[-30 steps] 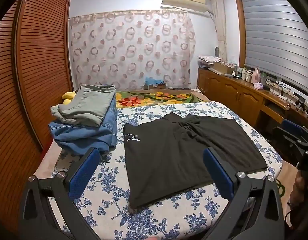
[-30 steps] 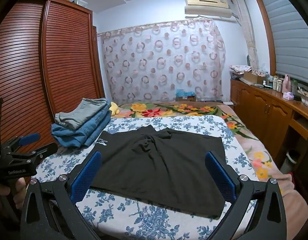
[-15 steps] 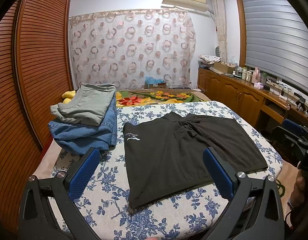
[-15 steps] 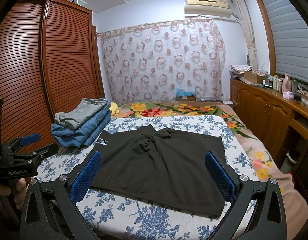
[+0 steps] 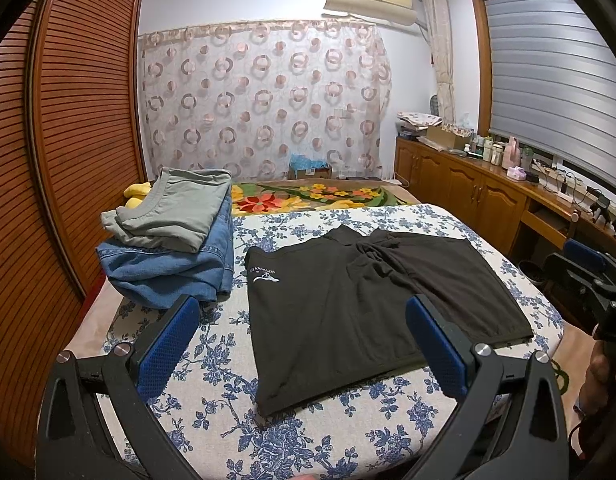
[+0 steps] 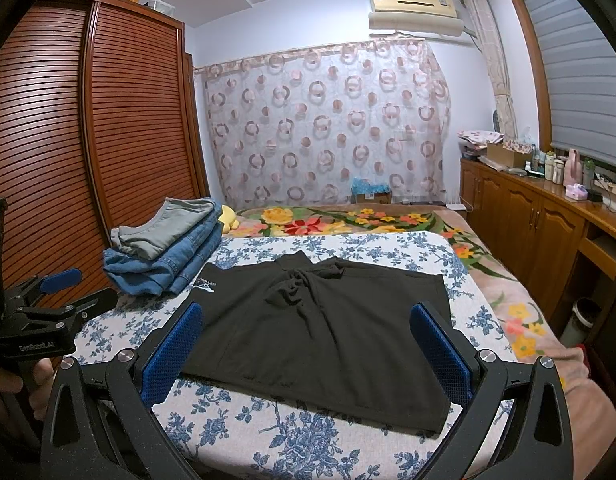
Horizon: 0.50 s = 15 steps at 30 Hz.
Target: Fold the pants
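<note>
**Both tools spread above black pants on the bed**

Left tool (image 5: 300,344) and right tool (image 6: 308,352), blue pads wide apart, grip nothing. Between them the black pants (image 5: 371,304) lie flat on the floral bedspread (image 5: 327,436), crotch bunched; their small white logo is unreadable. A folded clothes stack (image 5: 172,240) partly hides a yellow object beyond.

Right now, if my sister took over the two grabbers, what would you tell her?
Left gripper: open, holding nothing, above the near edge of the bed.
Right gripper: open too, empty.
Black pants: spread flat on the flowery sheet, legs side by side, crotch bunched.
Folded pile: gray pair on top of jeans, at the left.
Done: pants laid out. Left: every fold, then probably onto the pile.
</note>
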Tool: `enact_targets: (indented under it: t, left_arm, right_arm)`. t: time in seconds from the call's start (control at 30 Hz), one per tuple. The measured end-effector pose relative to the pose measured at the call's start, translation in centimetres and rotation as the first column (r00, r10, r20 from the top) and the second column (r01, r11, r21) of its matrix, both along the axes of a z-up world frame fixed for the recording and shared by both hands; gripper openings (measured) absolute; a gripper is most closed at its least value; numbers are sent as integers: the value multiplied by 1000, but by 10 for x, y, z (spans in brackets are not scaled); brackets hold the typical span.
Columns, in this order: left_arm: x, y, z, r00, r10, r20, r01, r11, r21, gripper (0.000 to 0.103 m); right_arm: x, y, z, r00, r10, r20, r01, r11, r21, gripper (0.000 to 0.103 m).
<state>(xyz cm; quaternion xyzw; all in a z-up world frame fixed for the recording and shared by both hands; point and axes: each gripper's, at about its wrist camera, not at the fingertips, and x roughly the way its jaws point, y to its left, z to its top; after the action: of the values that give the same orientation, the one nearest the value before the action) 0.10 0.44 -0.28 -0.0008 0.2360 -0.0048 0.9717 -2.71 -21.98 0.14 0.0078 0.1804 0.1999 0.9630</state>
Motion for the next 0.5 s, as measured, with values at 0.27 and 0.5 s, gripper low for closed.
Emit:
enact_targets:
  t: [0.27,0.5]
  left_arm:
    - [0,0,0,1000,1,0,-1,1000,1,103]
    - [0,1,0,1000,0,0,0,1000,-1,103]
  right_arm:
    - [0,0,0,1000,1,2,-1,1000,0,103]
    - [0,0,0,1000,0,2,0,1000,1,103]
